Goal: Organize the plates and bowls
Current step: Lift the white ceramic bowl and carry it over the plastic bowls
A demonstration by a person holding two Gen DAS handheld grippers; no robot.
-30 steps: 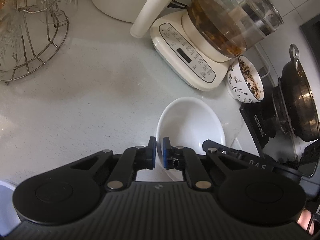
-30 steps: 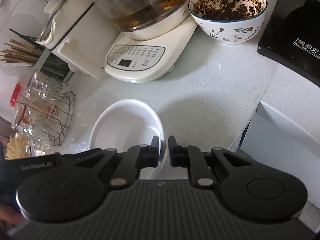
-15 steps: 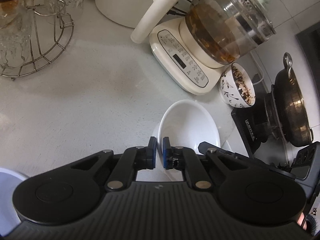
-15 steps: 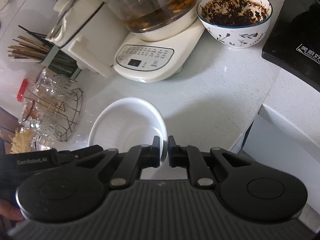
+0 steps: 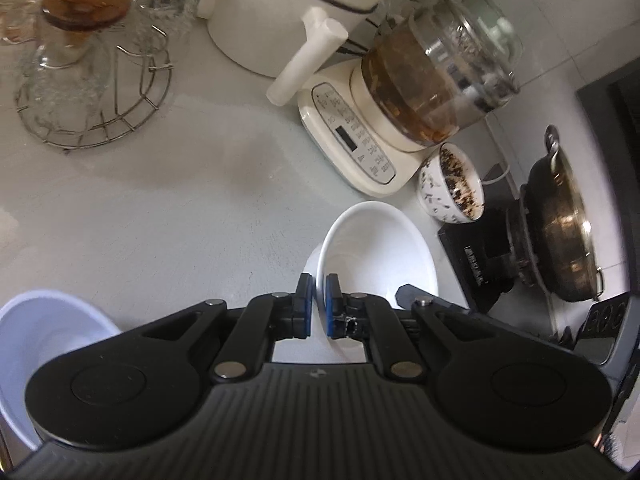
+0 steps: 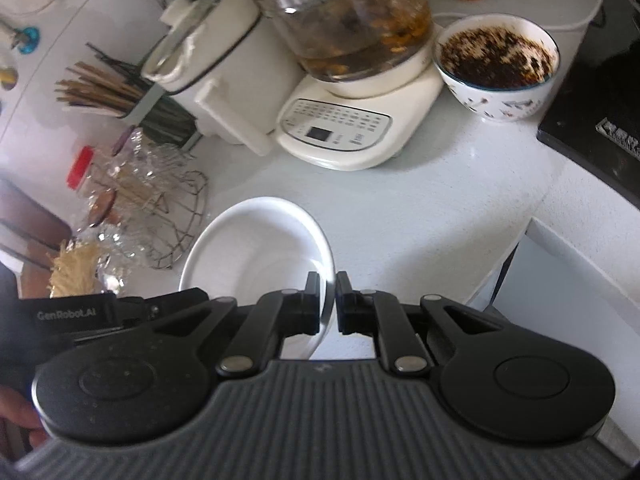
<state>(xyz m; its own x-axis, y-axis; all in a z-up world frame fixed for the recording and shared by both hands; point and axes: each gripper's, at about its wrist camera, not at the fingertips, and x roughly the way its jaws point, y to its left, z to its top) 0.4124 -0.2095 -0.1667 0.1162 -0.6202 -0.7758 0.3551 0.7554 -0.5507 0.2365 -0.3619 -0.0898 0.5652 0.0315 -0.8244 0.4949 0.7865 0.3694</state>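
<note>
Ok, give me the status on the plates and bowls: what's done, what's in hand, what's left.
Done: nothing visibly stacked or put away yet.
In hand: the white bowl is clamped at its rim by both the left gripper and the right gripper, above the counter.
Left: setting it down somewhere, perhaps with the second white bowl at the left. The patterned bowl holding dark contents is untouched.

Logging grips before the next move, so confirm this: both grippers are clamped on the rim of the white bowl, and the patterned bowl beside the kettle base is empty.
One detail is wrong. The patterned bowl is not empty; the right wrist view shows dark flecked contents inside it. The rest stands: the left gripper and right gripper each pinch the white bowl by its rim, and the patterned bowl sits beside the kettle base.
</note>
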